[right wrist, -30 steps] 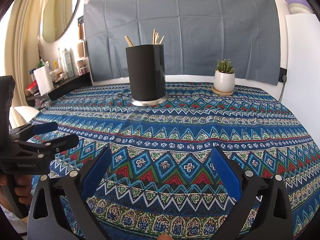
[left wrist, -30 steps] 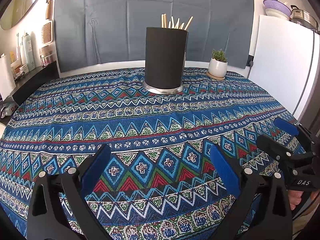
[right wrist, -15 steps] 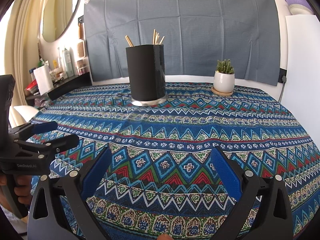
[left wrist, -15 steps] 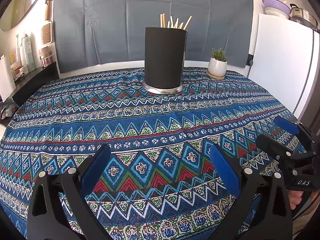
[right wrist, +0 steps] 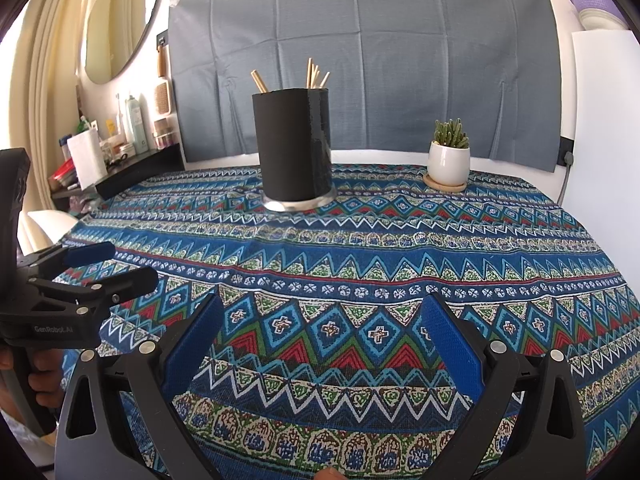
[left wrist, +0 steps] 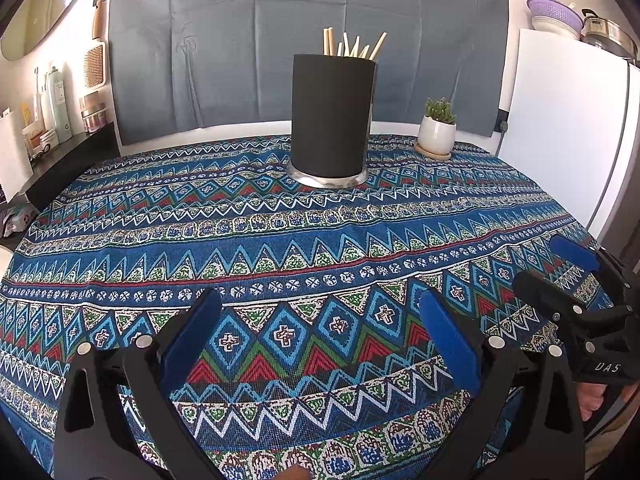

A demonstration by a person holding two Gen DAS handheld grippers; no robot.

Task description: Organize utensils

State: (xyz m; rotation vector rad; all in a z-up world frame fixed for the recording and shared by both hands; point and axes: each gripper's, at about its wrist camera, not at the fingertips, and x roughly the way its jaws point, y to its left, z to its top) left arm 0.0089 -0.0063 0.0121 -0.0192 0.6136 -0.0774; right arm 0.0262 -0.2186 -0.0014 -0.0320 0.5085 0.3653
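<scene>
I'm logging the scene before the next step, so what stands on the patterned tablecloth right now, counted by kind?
Black utensil holder with wooden sticks poking out of it: 1
Small potted plant in a white pot on a round coaster: 1
Loose utensils on the tablecloth: 0
Total: 2 things standing on the cloth. The stick tips overlap, so I leave them uncounted.

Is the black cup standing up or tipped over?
Standing up. The black cup sits flat on its silver base on the tablecloth, with wooden sticks poking out of its top.
</scene>
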